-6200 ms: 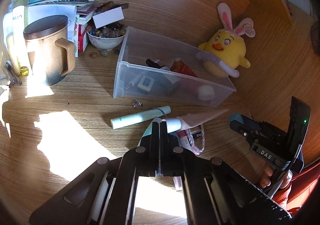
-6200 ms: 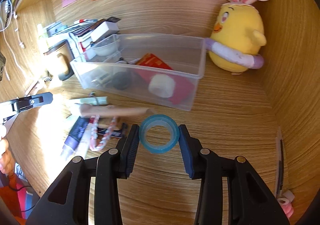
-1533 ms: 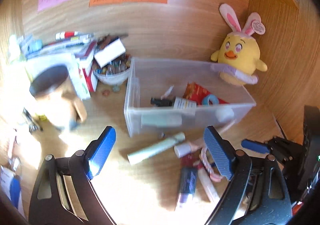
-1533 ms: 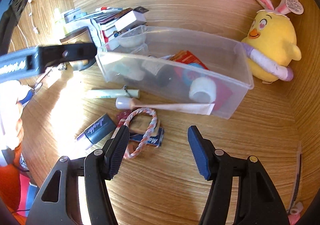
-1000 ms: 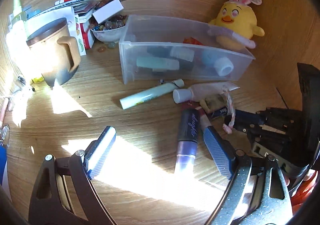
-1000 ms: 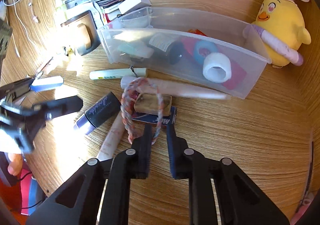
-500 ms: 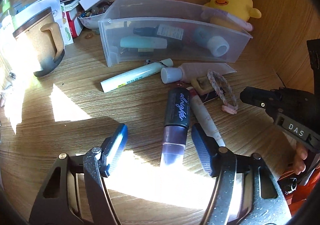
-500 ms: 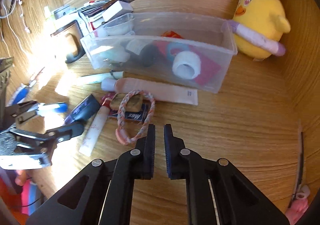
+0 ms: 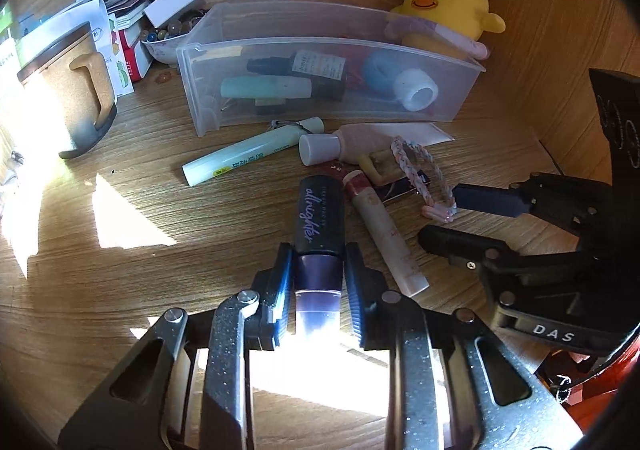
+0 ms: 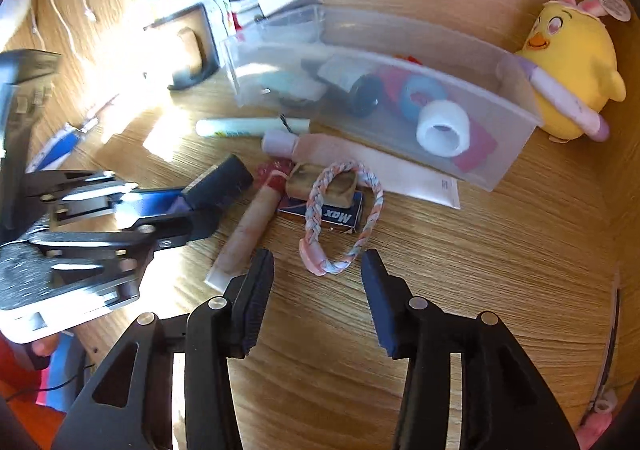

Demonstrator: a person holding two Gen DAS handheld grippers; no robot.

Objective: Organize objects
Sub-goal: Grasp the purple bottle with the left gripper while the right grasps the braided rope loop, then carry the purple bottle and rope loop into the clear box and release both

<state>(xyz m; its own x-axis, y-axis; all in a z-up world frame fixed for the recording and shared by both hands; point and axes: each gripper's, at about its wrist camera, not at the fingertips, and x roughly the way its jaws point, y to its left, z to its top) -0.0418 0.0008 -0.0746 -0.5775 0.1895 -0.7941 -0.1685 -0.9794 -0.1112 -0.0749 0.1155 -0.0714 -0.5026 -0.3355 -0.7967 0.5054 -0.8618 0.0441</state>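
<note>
My left gripper (image 9: 318,282) is shut on the purple end of a dark cosmetic tube (image 9: 320,222) that lies on the wooden desk; the tube also shows in the right wrist view (image 10: 218,186). My right gripper (image 10: 318,282) is open, its jaws on either side of the near end of a braided pink-and-white bracelet (image 10: 340,214). The bracelet lies over a tan block (image 10: 322,182) and a blue Max box (image 10: 340,214). A clear plastic bin (image 9: 320,50) behind holds tape rolls, bottles and tubes.
A pink tube (image 9: 384,234), a pale pink squeeze tube (image 9: 360,138) and a light green tube (image 9: 248,158) lie loose before the bin. A yellow bunny plush (image 9: 444,6) stands at the back right, a brown mug (image 9: 68,90) and stacked books at the left.
My left gripper has moved forward and closed on the dark tube. My right gripper has opened and now straddles the bracelet's near end.
</note>
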